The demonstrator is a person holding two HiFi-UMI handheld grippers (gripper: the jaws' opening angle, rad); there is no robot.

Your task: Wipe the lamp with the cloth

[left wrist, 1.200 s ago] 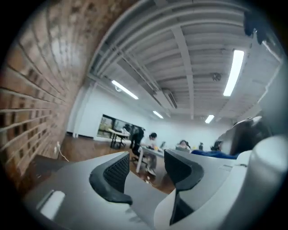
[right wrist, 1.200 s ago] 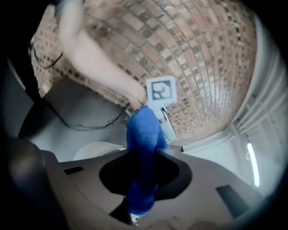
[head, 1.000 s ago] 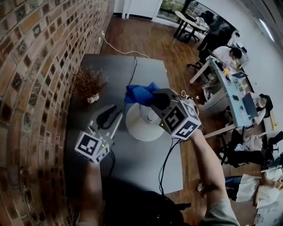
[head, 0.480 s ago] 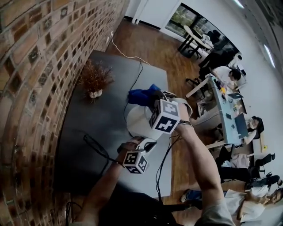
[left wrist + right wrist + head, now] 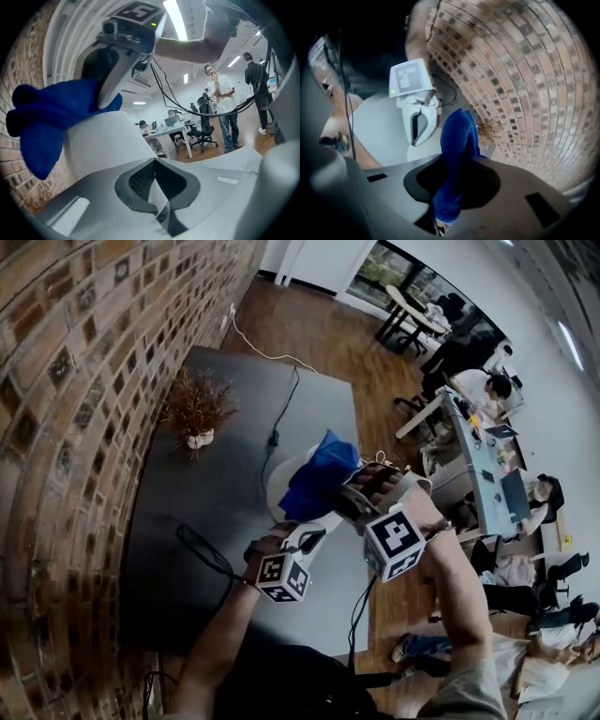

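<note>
The wiping step looks about to begin: the left tongs (image 5: 157,187) are pressed shut on the rim of the white lamp (image 5: 103,140) at the surface's (image 5: 216,493) right edge. The right tongs (image 5: 445,206) pinch the blue cloth (image 5: 457,140) over its top, so the next move probably calls for rubbing it across while the left steadies.
</note>
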